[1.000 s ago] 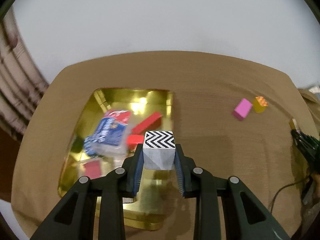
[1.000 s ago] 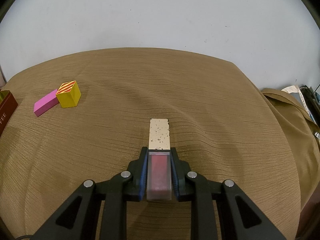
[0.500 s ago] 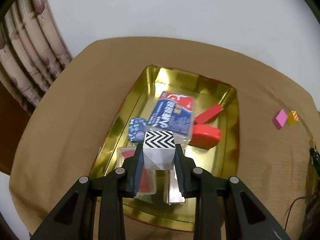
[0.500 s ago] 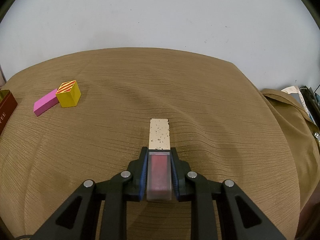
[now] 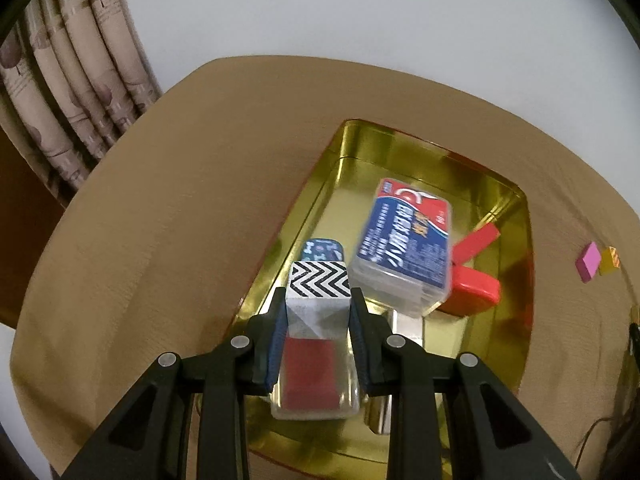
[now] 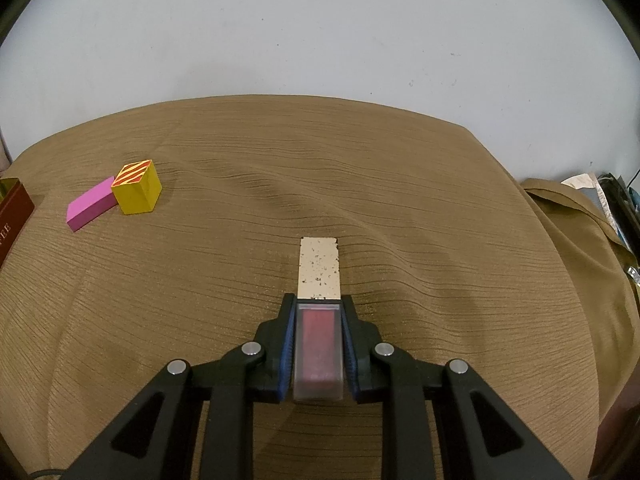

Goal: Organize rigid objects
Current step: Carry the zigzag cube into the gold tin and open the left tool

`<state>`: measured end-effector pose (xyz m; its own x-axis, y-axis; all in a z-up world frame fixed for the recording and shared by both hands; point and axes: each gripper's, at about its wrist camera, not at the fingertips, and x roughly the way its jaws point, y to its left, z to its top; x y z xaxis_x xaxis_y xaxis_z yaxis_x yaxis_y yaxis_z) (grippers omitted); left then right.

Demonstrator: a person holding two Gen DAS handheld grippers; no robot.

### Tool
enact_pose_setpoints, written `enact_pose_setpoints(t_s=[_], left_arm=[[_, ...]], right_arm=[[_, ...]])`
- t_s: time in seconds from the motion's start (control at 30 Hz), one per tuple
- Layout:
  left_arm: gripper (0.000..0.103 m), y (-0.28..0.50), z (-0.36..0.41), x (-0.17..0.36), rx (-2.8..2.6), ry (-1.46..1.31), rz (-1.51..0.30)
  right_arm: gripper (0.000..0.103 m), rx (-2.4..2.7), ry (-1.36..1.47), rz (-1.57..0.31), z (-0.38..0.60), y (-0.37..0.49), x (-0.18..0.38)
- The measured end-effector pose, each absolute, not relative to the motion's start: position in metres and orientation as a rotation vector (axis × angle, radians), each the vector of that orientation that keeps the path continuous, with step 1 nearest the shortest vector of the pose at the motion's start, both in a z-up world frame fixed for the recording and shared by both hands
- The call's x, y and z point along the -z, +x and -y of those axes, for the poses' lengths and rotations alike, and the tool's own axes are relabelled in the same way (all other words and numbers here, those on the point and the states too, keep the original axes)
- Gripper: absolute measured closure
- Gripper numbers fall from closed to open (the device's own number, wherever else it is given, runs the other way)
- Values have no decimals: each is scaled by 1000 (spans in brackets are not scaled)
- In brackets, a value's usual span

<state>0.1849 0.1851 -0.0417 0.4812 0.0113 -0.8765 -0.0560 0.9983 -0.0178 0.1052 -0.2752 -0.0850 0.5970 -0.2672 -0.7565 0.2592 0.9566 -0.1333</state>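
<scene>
My left gripper (image 5: 319, 312) is shut on a grey block with a black-and-white zigzag top (image 5: 319, 285) and holds it above the near left part of a gold tray (image 5: 516, 320). In the tray lie a blue and red box (image 5: 404, 244), a red case (image 5: 474, 292), a red bar (image 5: 478, 240), a dark patterned item (image 5: 322, 249) and a clear box with a red insert (image 5: 310, 376). My right gripper (image 6: 319, 320) is shut on a clear case with a red insert (image 6: 318, 350), low over the brown cloth; a speckled cream strip (image 6: 319, 268) extends ahead of it.
A pink block (image 6: 91, 208) and a yellow striped cube (image 6: 137, 192) lie together on the cloth at the left of the right wrist view; they also show at the far right of the left wrist view (image 5: 588, 261). Curtains (image 5: 68, 92) hang at the left. Clutter sits at the table's right edge (image 6: 616, 208).
My left gripper has swung left with the zigzag block, from the tray's right edge to over its near left part. The right gripper has not moved.
</scene>
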Motion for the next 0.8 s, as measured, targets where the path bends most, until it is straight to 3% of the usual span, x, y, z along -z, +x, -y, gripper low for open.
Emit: enact_pose_setpoints(t_s=[0.53,0.8], left_arm=[[77,194,-185,53,-51,-36,-1096],[70,183,-194,50,-36,-73,-1102]], right_arm=[[82,302,-24,-881,277,108,86],[81,303,-29,-882,276,109,86]])
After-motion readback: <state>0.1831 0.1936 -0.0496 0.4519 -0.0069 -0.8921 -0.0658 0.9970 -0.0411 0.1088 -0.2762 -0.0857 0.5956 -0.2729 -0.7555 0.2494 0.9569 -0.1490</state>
